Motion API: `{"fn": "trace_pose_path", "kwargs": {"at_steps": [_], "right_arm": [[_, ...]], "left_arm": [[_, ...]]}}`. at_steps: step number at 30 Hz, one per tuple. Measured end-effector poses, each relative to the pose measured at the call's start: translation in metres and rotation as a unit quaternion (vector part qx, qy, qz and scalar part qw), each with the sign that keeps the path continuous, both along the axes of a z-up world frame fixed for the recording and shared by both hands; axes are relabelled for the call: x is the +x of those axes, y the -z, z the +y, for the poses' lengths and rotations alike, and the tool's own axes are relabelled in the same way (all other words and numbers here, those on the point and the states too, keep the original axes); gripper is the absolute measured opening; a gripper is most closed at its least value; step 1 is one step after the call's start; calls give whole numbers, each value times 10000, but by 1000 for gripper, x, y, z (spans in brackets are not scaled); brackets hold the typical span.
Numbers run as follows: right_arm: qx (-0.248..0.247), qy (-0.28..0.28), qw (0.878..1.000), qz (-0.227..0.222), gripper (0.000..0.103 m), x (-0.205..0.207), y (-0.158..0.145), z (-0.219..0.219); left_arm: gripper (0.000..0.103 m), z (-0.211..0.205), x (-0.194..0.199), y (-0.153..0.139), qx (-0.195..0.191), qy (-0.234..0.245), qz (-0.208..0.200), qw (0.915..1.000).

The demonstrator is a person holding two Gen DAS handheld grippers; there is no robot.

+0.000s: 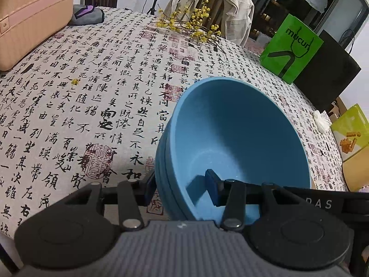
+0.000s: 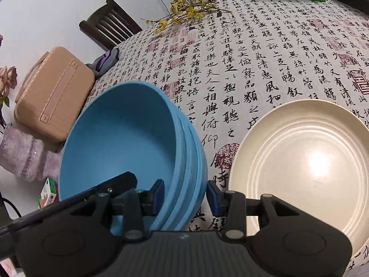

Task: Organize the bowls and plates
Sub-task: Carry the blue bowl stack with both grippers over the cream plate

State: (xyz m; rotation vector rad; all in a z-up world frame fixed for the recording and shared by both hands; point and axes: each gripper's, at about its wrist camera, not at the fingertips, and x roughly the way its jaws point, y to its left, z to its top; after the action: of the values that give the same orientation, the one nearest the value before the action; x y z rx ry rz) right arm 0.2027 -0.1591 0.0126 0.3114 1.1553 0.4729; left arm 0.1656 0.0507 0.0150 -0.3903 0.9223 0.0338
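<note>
Both tongs pinch the stack of blue bowls (image 1: 230, 138): left tongs (image 1: 182, 184) on the rim at 9 o'clock, right tongs (image 2: 185, 195) at 3. I judge it mid-carry (three nested, apparently). Next: lower level onto the tabletop (image 1: 92, 92), clear of the cream plate (image 2: 299, 166).

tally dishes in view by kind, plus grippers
Blue bowls, nested in one stack: 3, going by the rims
Cream plate: 1
Hand-held grippers: 2, left hand-held gripper and right hand-held gripper, each clamped on the stack's wall
Total: 4 dishes, 2 grippers
</note>
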Motion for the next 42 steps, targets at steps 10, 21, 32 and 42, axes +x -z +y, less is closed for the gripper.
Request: {"fn": "trace_pose_path", "kwargs": {"at_steps": [10, 21, 32, 42], "right_arm": [[23, 86, 9999, -51, 39, -8, -5, -15], [65, 205, 9997, -114, 39, -18, -11, -31], [113, 347, 9992, -168, 39, -22, -16, -46], [128, 475, 9985, -224, 39, -29, -19, -63]], "left_arm": [[45, -12, 0, -4, 29, 83, -64, 9999], [46, -28, -2, -10, 85, 187, -127, 9997], [46, -45, -4, -15, 117, 299, -192, 9993], [46, -60, -5, -18, 127, 436, -248, 9987]]}}
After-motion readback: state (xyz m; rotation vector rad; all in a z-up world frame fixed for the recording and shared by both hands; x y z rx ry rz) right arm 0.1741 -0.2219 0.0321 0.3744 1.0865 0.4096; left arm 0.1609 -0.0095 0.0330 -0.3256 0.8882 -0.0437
